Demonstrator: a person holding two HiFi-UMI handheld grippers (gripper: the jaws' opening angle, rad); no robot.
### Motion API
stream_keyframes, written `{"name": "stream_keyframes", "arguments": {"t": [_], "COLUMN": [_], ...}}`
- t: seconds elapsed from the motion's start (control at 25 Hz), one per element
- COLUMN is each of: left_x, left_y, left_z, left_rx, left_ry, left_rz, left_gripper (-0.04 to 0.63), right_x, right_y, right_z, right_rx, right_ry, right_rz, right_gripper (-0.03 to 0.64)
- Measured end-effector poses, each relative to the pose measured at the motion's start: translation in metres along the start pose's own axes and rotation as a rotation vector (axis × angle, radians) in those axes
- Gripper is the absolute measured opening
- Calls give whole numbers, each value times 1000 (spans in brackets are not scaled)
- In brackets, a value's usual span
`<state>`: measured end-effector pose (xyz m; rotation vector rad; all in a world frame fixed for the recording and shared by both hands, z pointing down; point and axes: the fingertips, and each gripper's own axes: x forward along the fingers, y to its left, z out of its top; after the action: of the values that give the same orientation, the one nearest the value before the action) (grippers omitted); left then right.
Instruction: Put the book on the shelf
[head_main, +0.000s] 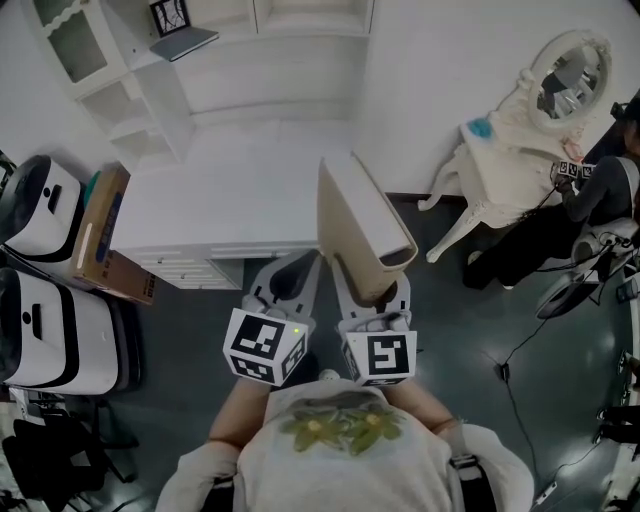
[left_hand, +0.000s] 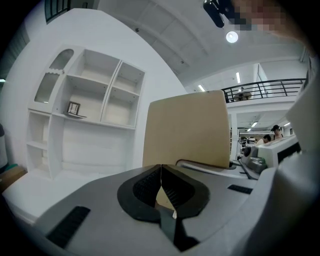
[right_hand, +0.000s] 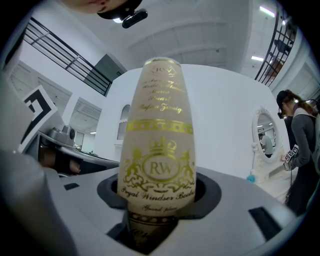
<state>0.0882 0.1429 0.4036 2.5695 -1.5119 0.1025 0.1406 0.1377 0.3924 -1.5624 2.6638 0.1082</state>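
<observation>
The carrying step is judged to be in hand. The book (right_hand: 157, 150) is clamped upright between the jaws of the right claw (head_main: 368, 292), which are spread wide around its lower end. Its gilt-lettered spine is turned back toward that claw, and the rest of the volume rises above and ahead of the pads. The left claw (left_hand: 161, 172) is held just beside the right one, on its left, with its jaws brought together on nothing; the book's plain cover is seen ahead of it and to its right. The shelf (left_hand: 95, 95), a white unit of open compartments set on a white desk (head_main: 230, 190), lies ahead of both claws and to the left, well apart from the book, so nothing has yet been placed. For the next move, the right claw would need to be carried forward, leftward and up to a free compartment. The book should be kept upright and clear of the small frame (left_hand: 74, 107) standing in one bay before the jaws are released.
</observation>
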Motion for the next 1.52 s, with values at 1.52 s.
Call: {"name": "stream_keyframes", "arguments": {"t": [1.52], "left_x": [79], "left_y": [206], "left_z": [41], "left_rx": [-13], "left_ry": [-25], "left_rz": [-106], "left_gripper": [28], "right_x": [201], "right_y": [24], "right_z": [-4], "right_rx": [-22], "right_ry": [-14], "right_rz": [-150], "right_gripper": [242]}}
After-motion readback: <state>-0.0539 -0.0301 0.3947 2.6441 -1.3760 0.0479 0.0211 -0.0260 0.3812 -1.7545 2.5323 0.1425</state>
